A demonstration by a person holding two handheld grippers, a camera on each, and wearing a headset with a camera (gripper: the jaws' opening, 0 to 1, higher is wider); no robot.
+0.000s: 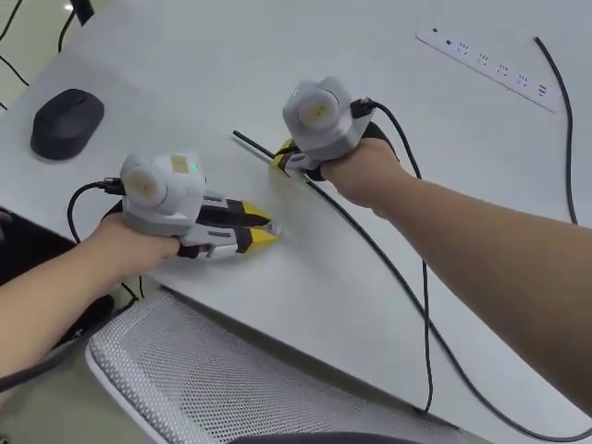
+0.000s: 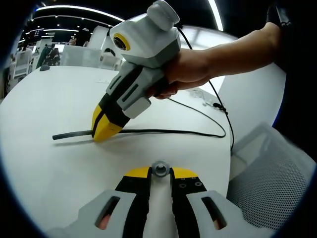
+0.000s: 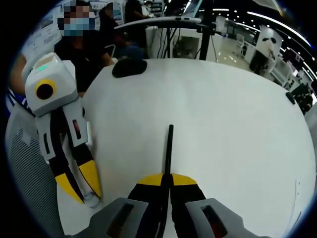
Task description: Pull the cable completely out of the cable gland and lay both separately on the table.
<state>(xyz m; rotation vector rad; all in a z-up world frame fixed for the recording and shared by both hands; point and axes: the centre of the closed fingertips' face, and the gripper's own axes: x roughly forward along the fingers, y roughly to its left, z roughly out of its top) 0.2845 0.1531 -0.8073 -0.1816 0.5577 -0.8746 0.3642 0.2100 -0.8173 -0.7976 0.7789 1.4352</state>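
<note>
Smooth white table point(image 1: 277, 55), open surface beyond both grippers; grey mesh chair point(image 1: 185, 370) under near edge. Right gripper point(image 1: 287, 159) clamped on thin black round cable point(image 3: 169, 144), free end flat on table. Left gripper point(image 1: 266, 231) by near edge, pinching small grey ring-shaped gland point(image 2: 159, 168), seen end-on in left gripper view, apart from cable.

Head view looks down; gripper views low, close; all share table point(image 1: 185, 55).
</note>
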